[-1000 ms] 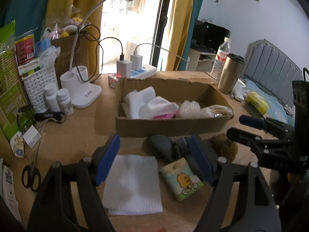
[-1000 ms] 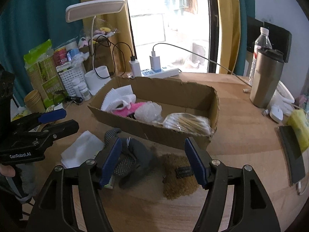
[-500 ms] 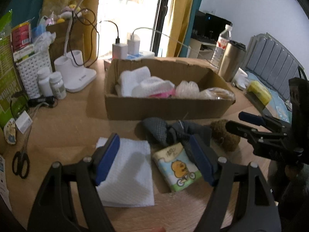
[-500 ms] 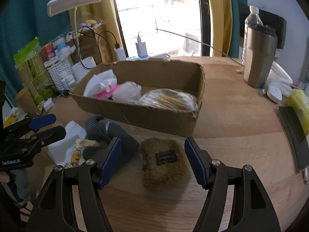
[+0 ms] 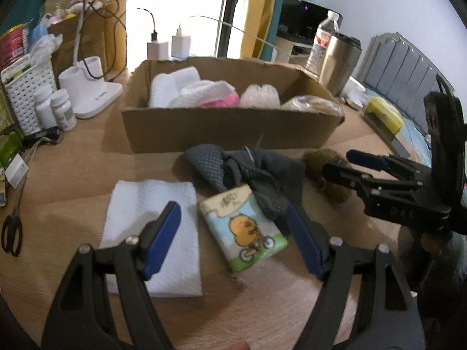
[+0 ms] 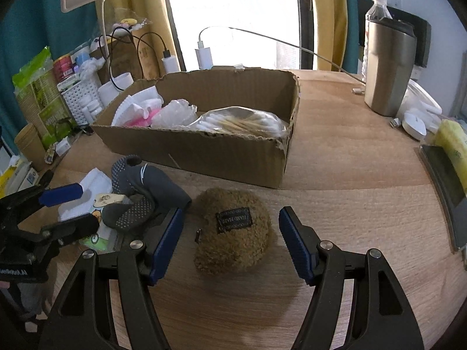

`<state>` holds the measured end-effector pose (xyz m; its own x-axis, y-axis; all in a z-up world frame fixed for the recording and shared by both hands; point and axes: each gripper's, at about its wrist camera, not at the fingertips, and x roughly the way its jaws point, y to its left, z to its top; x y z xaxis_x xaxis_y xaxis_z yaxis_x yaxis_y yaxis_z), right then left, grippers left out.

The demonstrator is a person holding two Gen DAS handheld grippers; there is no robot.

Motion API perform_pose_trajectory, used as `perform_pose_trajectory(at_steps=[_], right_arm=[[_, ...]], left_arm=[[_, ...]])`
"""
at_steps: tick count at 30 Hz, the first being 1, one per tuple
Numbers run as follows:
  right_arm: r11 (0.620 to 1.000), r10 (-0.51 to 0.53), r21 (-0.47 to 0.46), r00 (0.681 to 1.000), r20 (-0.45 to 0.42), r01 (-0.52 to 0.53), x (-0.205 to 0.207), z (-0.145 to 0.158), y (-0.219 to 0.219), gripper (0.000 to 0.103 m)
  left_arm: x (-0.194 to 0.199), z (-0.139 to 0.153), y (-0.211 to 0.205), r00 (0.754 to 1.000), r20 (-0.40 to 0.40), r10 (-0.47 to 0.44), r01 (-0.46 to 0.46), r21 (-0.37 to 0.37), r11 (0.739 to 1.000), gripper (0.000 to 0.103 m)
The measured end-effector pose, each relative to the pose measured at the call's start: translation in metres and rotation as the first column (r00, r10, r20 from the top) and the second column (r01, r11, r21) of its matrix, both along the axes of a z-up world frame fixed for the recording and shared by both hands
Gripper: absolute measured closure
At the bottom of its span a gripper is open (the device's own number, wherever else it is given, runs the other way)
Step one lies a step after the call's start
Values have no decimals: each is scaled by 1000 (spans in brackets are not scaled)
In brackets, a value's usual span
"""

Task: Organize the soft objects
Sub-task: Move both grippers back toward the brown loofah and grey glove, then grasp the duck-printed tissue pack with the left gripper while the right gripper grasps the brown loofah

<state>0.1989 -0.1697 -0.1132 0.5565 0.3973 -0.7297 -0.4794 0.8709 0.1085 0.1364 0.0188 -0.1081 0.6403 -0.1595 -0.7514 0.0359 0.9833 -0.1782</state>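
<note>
A cardboard box (image 5: 227, 131) (image 6: 221, 157) holds white cloths, a pink item, a clear bag and a bag of cotton swabs (image 6: 236, 122). In front of it lie dark grey gloves (image 5: 248, 172) (image 6: 146, 186), a cartoon tissue pack (image 5: 242, 224), a white paper towel (image 5: 151, 221) and a brown fuzzy pouch (image 6: 233, 233) (image 5: 324, 169). My left gripper (image 5: 233, 233) is open, its fingers either side of the tissue pack. My right gripper (image 6: 230, 242) is open, its fingers either side of the brown pouch.
A white lamp base (image 5: 90, 93), pill bottles (image 5: 61, 110), a white basket (image 5: 26, 87) and scissors (image 5: 13, 230) are at the left. A steel tumbler (image 6: 388, 67) and water bottle (image 6: 376, 8) stand at the back right. Chargers and cables lie behind the box.
Both grippers have moved forward and down. The left one now straddles the tissue pack, the right one now straddles the brown pouch. Both stay open.
</note>
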Motion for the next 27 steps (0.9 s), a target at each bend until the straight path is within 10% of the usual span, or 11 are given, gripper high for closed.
perform_pose_trajectory(at_steps=[19, 27], right_arm=[[1000, 27, -10, 999, -28, -27, 0, -6, 5, 40], [999, 34, -15, 999, -41, -35, 0, -9, 6, 51]], left_arm=[[4, -20, -8, 996, -84, -16, 18, 13, 1000, 28], [0, -17, -10, 997, -65, -42, 43, 8, 999, 43]])
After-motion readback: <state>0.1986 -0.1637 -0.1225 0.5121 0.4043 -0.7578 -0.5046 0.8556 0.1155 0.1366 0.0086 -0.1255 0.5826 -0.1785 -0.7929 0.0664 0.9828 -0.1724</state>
